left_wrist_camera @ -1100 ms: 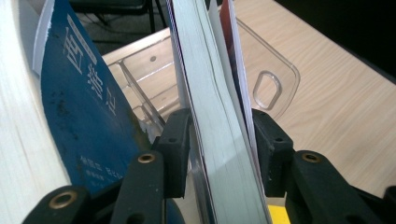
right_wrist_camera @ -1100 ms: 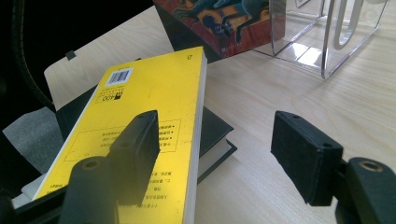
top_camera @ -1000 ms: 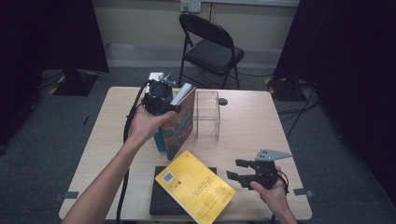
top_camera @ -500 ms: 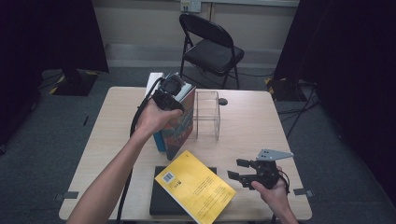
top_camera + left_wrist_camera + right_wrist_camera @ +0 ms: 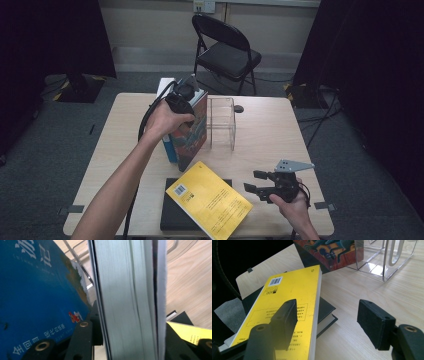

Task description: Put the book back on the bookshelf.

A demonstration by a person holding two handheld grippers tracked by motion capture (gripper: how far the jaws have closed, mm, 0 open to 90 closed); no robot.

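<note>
The job looked like putting books upright in the clear stand (image 5: 222, 122) on the counter (image 5: 270, 145). It seemed about half done, maybe less.

The left claw (image 5: 186, 97) was clenched on the top edge of a picture book (image 5: 196, 132). In the left gripper view, the grey page edges of that book (image 5: 127, 300) sat tight between the two black jaws. The book stood upright, just to the left of the clear stand and right against its side. I could not tell if it was already inside a slot. A blue book (image 5: 169, 145) stood on the far side of it from the stand, touching it. So two books were standing up beside the stand, and the one being held did not look let go yet.

Two more books were left to do. A yellow book (image 5: 210, 200) lay flat, nearer to the person than the stand. It rested on top of a black book (image 5: 172, 220), turned a bit crooked on it.

The right claw (image 5: 260, 182) was released and held nothing. It hovered just beside the yellow book, on the near side of the stand. In the right gripper view its jaws stood wide apart, with the yellow book (image 5: 289, 297) in front of them. My guess was that this book would go next.
</note>
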